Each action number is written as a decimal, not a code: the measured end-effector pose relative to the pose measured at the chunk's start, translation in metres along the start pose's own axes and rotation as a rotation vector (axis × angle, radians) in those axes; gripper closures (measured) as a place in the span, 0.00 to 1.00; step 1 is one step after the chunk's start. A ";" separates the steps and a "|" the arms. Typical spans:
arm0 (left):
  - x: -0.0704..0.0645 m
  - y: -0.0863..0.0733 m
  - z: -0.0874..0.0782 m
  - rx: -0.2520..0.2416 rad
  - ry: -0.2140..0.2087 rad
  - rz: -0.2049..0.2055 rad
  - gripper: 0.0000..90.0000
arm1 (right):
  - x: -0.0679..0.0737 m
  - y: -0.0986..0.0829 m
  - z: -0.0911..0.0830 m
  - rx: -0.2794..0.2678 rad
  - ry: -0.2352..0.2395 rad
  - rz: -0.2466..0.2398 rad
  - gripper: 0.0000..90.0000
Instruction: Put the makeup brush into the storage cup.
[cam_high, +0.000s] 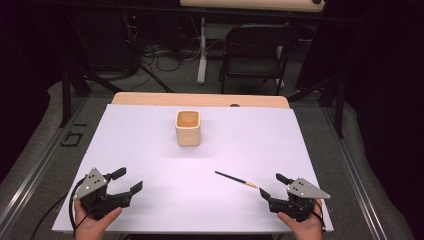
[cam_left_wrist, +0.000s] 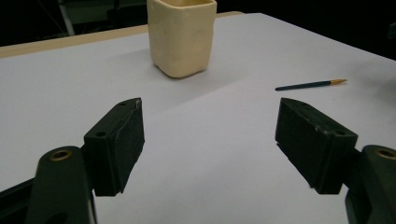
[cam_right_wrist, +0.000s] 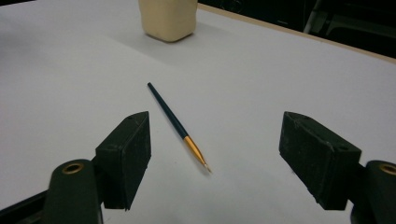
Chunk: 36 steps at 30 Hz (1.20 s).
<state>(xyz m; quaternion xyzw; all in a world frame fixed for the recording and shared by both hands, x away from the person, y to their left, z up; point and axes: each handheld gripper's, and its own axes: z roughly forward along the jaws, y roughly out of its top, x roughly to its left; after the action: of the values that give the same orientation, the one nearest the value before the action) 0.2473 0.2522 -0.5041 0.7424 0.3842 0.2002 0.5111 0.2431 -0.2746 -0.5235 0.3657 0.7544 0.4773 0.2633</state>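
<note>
The right tool (cam_high: 272, 186) is sitting at the near right edge of the white surface (cam_high: 150, 150), held from below by the person's hand (cam_high: 302, 227), its jaws spread wide and gripping nothing. The paintbrush (cam_high: 236, 179) is lying flat just ahead of it, toward ten o'clock from the tool, its bristle tip nearest the jaws and its dark handle running away toward ten o'clock. In the right gripper view the paintbrush (cam_right_wrist: 177, 127) is lying between the open jaws, closer to the left one, slanting rather than crossing them squarely. The left tool (cam_high: 127, 182), also released and empty, is resting well apart at the near left. Farther off, toward twelve o'clock, a cream cup (cam_high: 188, 128) is standing upright at mid-surface.
</note>
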 end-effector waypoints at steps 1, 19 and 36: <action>0.000 0.000 0.000 0.000 0.000 0.000 0.27 | 0.000 0.000 0.000 0.000 0.000 0.000 0.28; -0.004 0.003 0.008 0.145 -0.048 0.002 0.27 | 0.005 0.008 0.012 0.188 0.057 -0.051 0.30; -0.001 0.011 0.022 0.260 -0.070 0.013 0.27 | 0.003 0.020 0.023 0.345 0.118 -0.099 0.31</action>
<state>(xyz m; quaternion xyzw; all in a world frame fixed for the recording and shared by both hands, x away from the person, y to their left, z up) 0.2662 0.2359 -0.5029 0.8114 0.3839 0.1261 0.4224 0.2651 -0.2544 -0.5144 0.3393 0.8562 0.3480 0.1751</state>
